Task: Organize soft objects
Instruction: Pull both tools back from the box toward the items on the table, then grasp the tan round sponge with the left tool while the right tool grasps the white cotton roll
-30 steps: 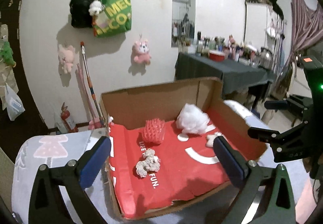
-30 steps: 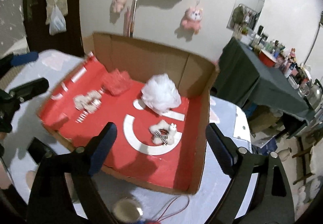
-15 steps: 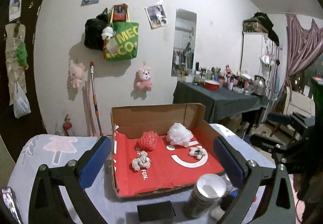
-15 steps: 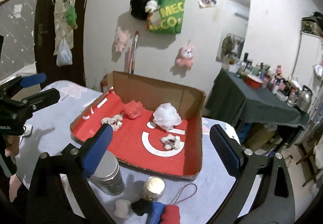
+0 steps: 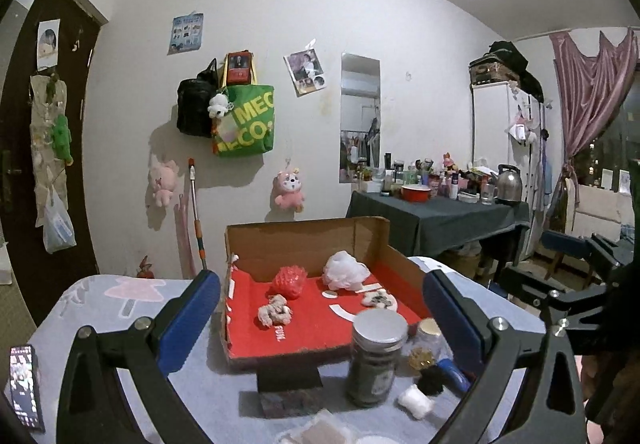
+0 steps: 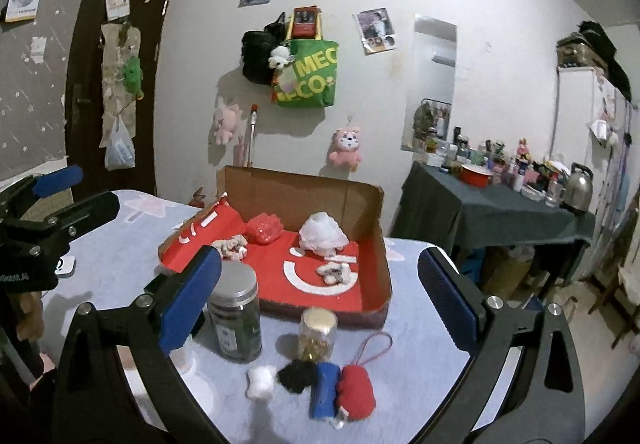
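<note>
A cardboard tray with a red lining (image 5: 316, 336) (image 6: 376, 244) sits on the table. In it lie a red mesh puff (image 5: 290, 280) (image 6: 264, 228), a white puff (image 5: 345, 270) (image 6: 323, 234) and two small plush toys (image 5: 274, 314) (image 5: 378, 299) (image 6: 336, 271) (image 6: 233, 244). In front of the tray lie a white pom-pom (image 6: 260, 382) (image 5: 416, 402), a black pom-pom (image 6: 296, 374), and a blue and red plush charm (image 6: 342, 390). My left gripper (image 5: 320, 318) and right gripper (image 6: 318, 302) are open, empty and held back from the tray.
A grey-lidded jar (image 6: 236, 316) (image 5: 376, 356) and a small gold-lidded jar (image 6: 316, 334) stand before the tray. A dark block (image 5: 288, 380) props the tray's front. A phone (image 5: 26, 388) lies at the table's left edge. A dark-clothed side table (image 6: 492, 211) stands at the right.
Both grippers have pulled back and up from over the tray. The jars, pom-poms and charm in front of the tray have come into view.
</note>
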A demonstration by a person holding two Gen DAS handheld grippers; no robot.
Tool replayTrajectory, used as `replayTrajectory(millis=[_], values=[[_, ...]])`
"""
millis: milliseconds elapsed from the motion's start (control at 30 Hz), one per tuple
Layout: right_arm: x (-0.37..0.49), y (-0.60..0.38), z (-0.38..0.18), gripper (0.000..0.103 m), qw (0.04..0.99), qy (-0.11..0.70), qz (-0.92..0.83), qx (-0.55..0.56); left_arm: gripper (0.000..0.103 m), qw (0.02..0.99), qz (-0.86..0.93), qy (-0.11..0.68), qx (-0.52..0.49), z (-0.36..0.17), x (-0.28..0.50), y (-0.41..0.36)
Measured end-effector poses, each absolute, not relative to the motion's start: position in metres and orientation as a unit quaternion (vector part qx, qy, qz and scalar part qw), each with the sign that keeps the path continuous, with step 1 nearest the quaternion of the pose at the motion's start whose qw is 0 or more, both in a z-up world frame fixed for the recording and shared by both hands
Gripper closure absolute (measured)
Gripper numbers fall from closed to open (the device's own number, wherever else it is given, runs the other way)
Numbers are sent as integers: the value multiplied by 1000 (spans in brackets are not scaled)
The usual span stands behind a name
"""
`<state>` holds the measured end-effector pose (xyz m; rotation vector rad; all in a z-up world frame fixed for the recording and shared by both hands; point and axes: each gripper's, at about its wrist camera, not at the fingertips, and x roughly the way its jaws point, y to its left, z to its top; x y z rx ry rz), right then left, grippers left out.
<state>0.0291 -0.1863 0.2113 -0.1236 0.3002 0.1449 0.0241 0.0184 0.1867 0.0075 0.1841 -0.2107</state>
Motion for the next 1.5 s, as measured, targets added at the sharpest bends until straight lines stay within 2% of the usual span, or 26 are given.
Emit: replayTrajectory(millis=[267,933,1500], values=[[0,-198,176,2,988,143,36,-55,0,990,-110,92,10,157,8,1],[12,-204,80,2,970,241,27,-18,0,971,-99,220,-1,66,29,-1],[37,-191,60,2,956,288,56,-14,0,950,-95,297,-23,42,50,27]])
